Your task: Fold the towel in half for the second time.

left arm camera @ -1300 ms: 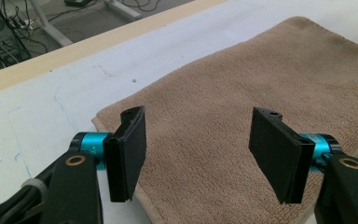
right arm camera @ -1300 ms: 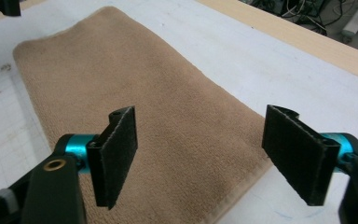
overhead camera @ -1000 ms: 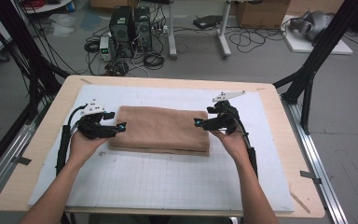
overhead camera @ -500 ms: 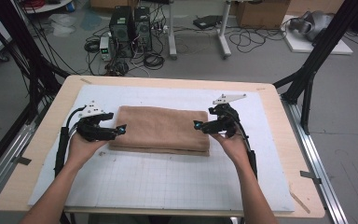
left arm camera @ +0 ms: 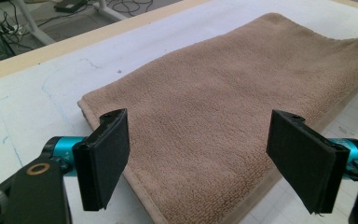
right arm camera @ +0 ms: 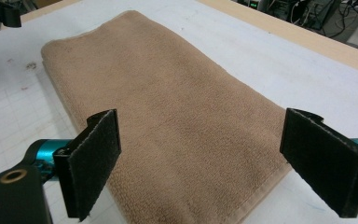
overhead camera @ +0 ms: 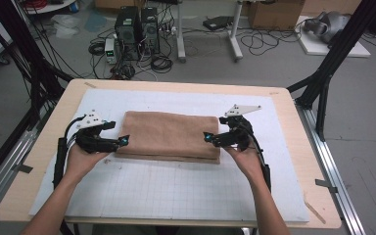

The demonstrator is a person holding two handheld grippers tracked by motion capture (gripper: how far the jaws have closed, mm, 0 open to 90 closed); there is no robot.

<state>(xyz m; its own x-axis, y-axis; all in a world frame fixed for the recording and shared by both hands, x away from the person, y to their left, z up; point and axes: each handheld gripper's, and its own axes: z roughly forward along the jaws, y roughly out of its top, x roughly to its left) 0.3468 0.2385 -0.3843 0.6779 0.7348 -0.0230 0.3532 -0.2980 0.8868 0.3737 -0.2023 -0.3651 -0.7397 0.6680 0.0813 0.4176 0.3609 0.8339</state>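
White mat (overhead camera: pixel 186 186) bears folded towel (overhead camera: pixel 169 134) between spread fingers (left arm camera: pixel 103 156)

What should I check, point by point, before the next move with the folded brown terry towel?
1. Left gripper jaws open, having just been opening, nothing clamped: ok.
2. Right gripper jaws open, having just been opening, nothing clamped: ok.
3. Folded brown terry towel lies flat on the white gridded mat: ok.
4. Towel edges line up neatly: not ok; a lower layer sticks out along the near edge.
5. Each gripper sits at its own short end of the towel: ok.
6. Jaws touching the towel: cannot tell.
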